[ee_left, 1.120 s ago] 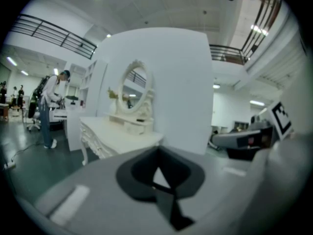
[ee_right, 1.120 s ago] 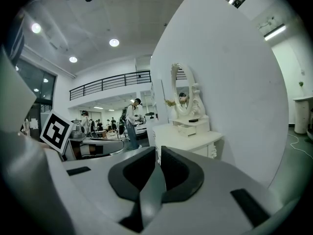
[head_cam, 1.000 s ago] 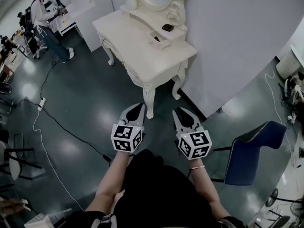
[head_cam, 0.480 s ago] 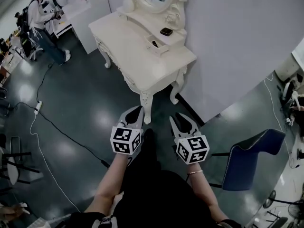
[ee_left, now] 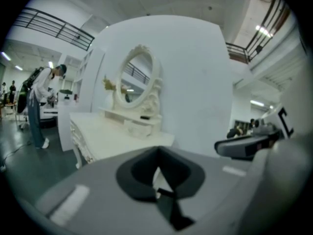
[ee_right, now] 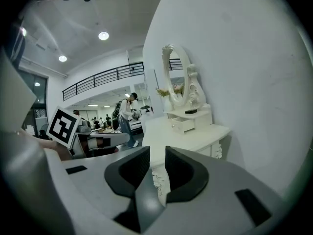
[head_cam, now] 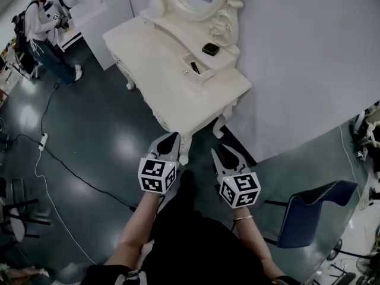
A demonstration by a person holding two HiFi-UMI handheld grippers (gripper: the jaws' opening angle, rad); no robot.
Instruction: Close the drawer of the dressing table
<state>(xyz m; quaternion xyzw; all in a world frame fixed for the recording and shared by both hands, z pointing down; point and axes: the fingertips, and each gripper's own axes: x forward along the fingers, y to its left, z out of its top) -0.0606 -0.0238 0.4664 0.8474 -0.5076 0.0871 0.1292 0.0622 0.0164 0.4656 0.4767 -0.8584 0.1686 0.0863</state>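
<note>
Drawer (head_cam: 203,70), small, boxy, open, on glossy white carved dressing table (head_cam: 160,70)

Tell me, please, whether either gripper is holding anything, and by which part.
Nothing is held: the left gripper is shut on nothing, the right gripper open and empty.

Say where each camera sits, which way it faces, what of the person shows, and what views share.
Head view: on the person's head, looking steeply down at both forearms, left gripper, right gripper and the dressing table.
Left gripper view: on that gripper, looking along its shut jaws toward the mirror; right gripper at right edge.
Right gripper view: on that gripper, looking along its parted jaws at the table; left gripper's cube at left.
Shared: head and right gripper views show the open drawer.
</note>
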